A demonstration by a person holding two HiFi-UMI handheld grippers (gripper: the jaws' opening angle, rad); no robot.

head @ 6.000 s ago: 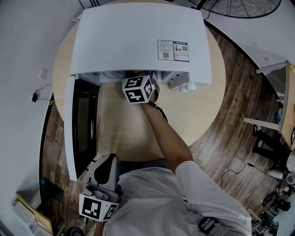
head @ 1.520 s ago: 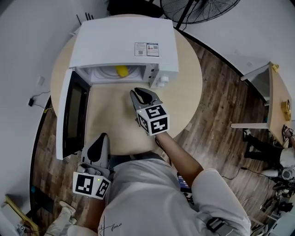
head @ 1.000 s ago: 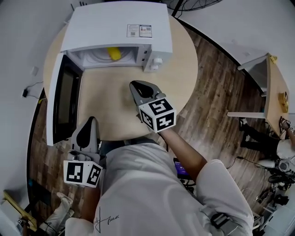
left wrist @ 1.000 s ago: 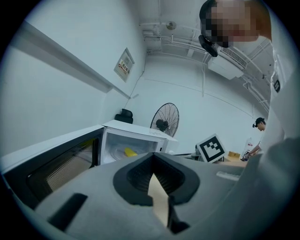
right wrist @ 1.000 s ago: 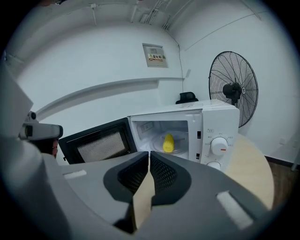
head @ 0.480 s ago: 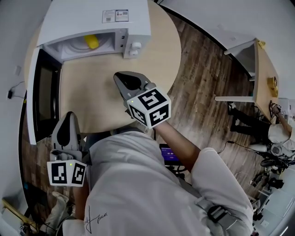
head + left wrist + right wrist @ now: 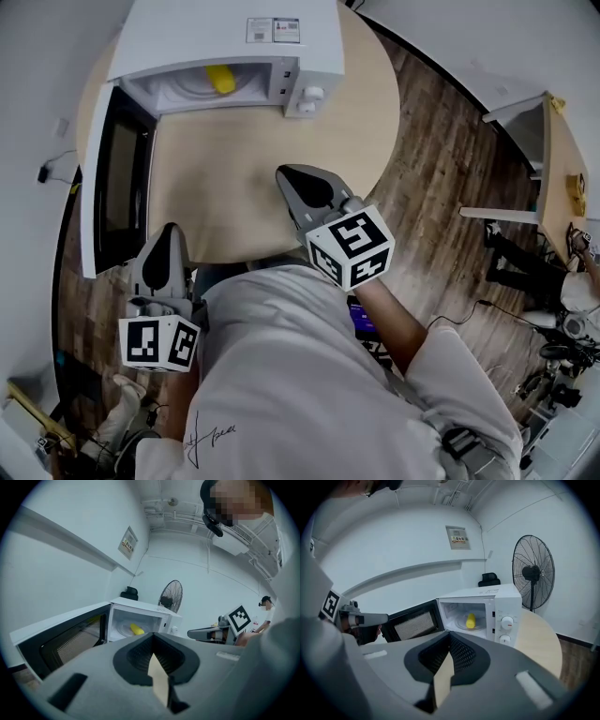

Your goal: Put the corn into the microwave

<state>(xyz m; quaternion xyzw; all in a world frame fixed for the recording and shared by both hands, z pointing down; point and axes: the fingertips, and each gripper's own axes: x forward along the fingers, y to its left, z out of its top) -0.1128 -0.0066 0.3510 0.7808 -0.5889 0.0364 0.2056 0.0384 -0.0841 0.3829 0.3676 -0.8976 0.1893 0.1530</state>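
Left gripper nearest, at table edge, jaws closed, empty. Right gripper over tabletop, jaws pressed together, nothing between. Beyond: white microwave, door swung open to left. Corn lies inside on turntable, well apart from both grippers.

The person wears a white short-sleeved shirt with dark script; the grey left hand-held gripper and right hand-held gripper bear black-and-white marker cubes.
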